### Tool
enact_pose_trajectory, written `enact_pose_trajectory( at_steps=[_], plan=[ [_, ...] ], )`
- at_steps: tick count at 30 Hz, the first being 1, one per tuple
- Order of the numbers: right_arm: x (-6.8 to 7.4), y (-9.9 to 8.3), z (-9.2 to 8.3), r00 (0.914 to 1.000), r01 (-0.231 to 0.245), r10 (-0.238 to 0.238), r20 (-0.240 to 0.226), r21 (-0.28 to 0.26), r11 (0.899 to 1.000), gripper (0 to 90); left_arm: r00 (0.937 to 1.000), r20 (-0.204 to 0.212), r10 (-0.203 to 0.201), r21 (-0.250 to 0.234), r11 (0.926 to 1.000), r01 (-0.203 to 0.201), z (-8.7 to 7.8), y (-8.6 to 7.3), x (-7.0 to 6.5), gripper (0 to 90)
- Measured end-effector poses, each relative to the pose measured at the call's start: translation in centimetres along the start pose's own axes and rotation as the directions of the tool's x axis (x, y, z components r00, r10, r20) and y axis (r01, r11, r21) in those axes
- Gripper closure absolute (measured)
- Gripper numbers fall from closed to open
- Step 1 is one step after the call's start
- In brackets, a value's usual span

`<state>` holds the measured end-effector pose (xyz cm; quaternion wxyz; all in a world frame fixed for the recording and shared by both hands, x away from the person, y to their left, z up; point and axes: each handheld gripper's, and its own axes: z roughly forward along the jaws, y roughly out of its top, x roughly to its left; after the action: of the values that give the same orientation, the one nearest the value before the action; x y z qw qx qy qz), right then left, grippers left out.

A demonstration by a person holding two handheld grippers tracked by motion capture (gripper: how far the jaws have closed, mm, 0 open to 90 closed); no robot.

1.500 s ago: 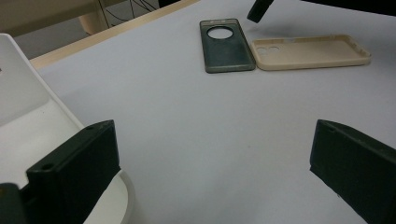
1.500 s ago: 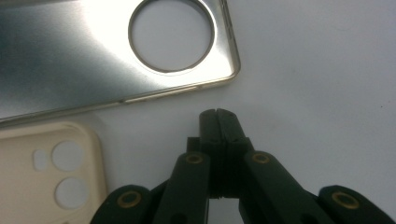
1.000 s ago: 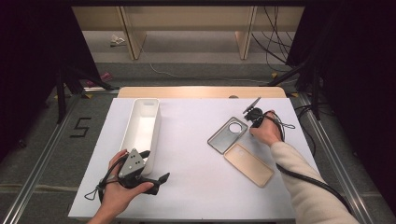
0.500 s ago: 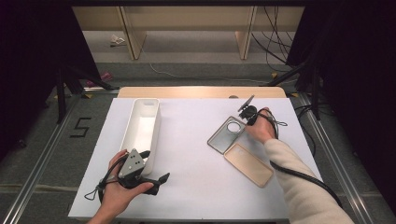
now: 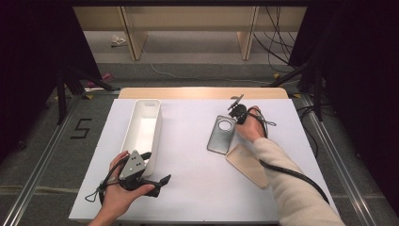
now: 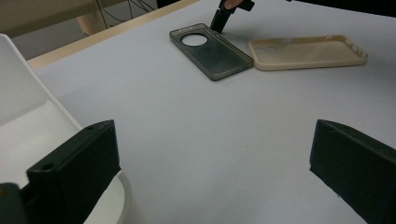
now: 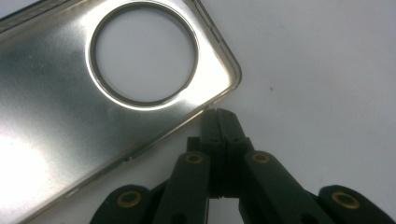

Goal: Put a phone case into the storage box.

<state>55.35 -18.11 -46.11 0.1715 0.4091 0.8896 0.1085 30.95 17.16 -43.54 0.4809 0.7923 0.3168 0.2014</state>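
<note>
A grey phone case [image 5: 221, 134] with a round camera hole lies open side up right of the table's middle. A beige phone case [image 5: 247, 165] lies just in front of it, touching its near corner. My right gripper [image 5: 236, 112] is shut, and its closed tips [image 7: 217, 112] press against the grey case [image 7: 93, 93] on its rim, near the corner by the hole. Nothing is between those jaws. My left gripper [image 5: 157, 181] rests low at the front left, open, with bare table between its jaws [image 6: 212, 158]; both cases [image 6: 215, 49] lie far ahead of it.
A long white bin [image 5: 146, 127] stands on the left half of the table, right beside the left gripper; its wall [image 6: 28, 121] shows next to the left jaw. A wooden strip [image 5: 202, 92] runs along the far edge. The right gripper's cable [image 5: 291, 174] trails back along the sleeve.
My right gripper has moved left along the table, and the grey case has slid left and turned more upright in front of it. The left hand has kept still.
</note>
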Motion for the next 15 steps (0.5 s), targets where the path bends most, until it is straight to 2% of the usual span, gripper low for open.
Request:
enact_pose_trajectory(
  at_steps=[10,15],
  plan=[
    [2.0,1.6,0.2,0.9995,0.024,-0.024,-0.02,-0.028,0.999,90.0,1.0,0.001,0.003,0.001,1.0,-0.003,0.0,0.0,0.0,0.7],
    [2.5,2.0,0.3,0.9993,0.029,-0.029,-0.021,-0.029,0.999,90.0,1.0,0.001,0.007,0.006,1.0,-0.007,0.0,0.0,0.0,0.8]
  ],
)
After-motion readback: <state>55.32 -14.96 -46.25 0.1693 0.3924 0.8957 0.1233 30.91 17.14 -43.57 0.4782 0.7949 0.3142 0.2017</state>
